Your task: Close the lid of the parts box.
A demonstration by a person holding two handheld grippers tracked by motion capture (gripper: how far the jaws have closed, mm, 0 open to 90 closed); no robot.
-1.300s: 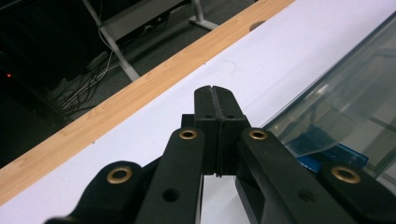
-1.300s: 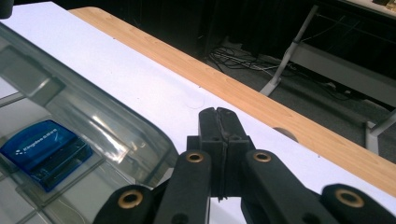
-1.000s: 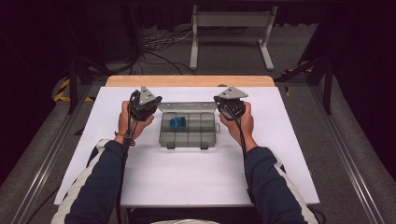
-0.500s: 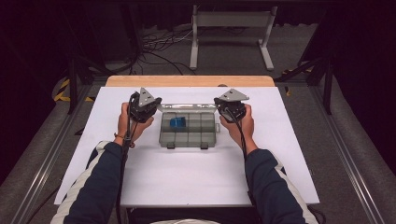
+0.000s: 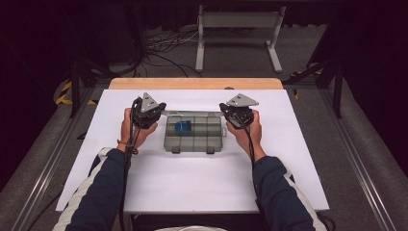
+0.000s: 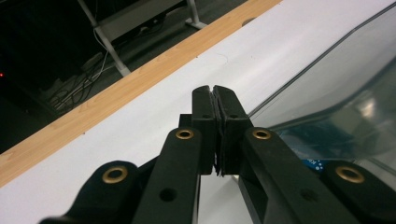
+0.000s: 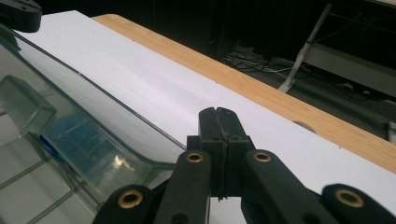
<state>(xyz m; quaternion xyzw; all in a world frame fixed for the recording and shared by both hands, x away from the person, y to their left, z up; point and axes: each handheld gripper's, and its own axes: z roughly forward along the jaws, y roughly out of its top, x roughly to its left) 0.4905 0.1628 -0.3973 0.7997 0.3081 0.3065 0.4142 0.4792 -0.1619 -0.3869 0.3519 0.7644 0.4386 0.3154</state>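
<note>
- A clear plastic compartment box (image 5: 193, 134) sits on the white-covered counter (image 5: 192, 187), roughly at its middle and towards the far half.
- Its transparent lid (image 5: 192, 113) is lifted at the far side of the box; in the high view it shows as a thin clear strip running between the two claws.
- The left claw (image 5: 153, 111) is at the lid's left end. In the left gripper view its black jaws are pressed together, with the lid's clear edge (image 6: 327, 79) running up to them from the right; whether a corner of the lid is pinched between the pads cannot be told.
- The right claw (image 5: 230, 111) is at the lid's right end. In the right gripper view its jaws are likewise pressed together, just beside the lid's curved corner (image 7: 140, 163); an actual pinch cannot be confirmed there either.
- A blue object (image 5: 183, 126) lies in a compartment in the far row of the box, left of centre. It appears again through the clear plastic in the right gripper view (image 7: 79, 135).
- The other compartments visible in the high view look bare.
- Two dark latches (image 5: 175, 150) sit on the near edge of the box.
- The person's left hand (image 5: 131, 126) and right hand (image 5: 250, 129) grip the tools on either side of the box, with dark sleeves (image 5: 101, 192) bearing white stripes.
- A wooden strip (image 5: 195, 83) edges the far side of the counter.
- Beyond it on the floor stand a grey metal frame (image 5: 238, 29) and loose cables (image 5: 163, 50).
</note>
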